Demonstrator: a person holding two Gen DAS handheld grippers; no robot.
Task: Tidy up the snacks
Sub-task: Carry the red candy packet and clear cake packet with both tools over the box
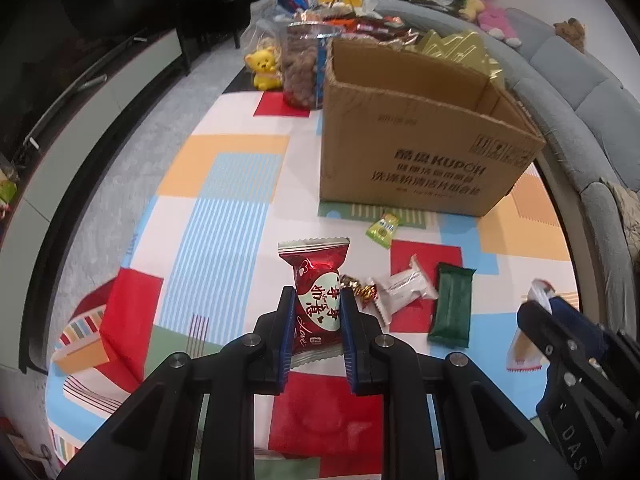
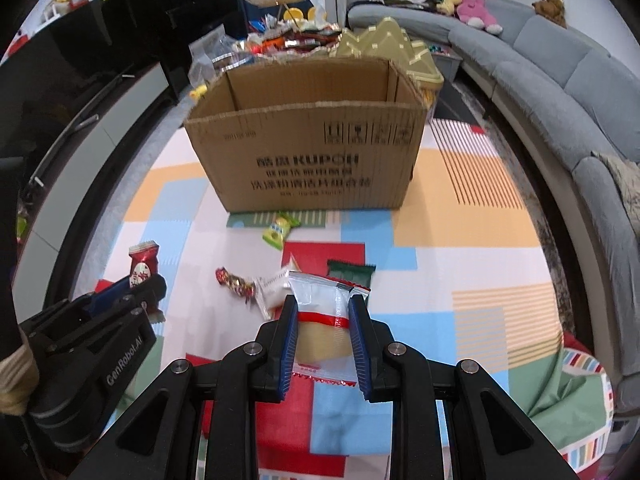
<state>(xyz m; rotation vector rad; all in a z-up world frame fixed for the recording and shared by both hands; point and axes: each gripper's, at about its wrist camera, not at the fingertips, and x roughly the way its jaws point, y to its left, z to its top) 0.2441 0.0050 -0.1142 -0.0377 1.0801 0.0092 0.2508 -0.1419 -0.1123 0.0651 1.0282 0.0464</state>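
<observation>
A table covered by a cloth of red, orange, blue and green blocks [image 2: 460, 200] carries an open brown cardboard box [image 2: 312, 160]. Before it lie a light-green sachet [image 2: 278, 229], a dark-green packet [image 1: 452, 306], a white wrapper [image 1: 404, 288] and a foil-wrapped candy [image 2: 236, 281].

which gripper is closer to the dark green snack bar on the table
Right. The right gripper, shut on a white packet, sits just in front of the dark green bar. The left gripper, holding the red packet, is farther off to its left.
</observation>
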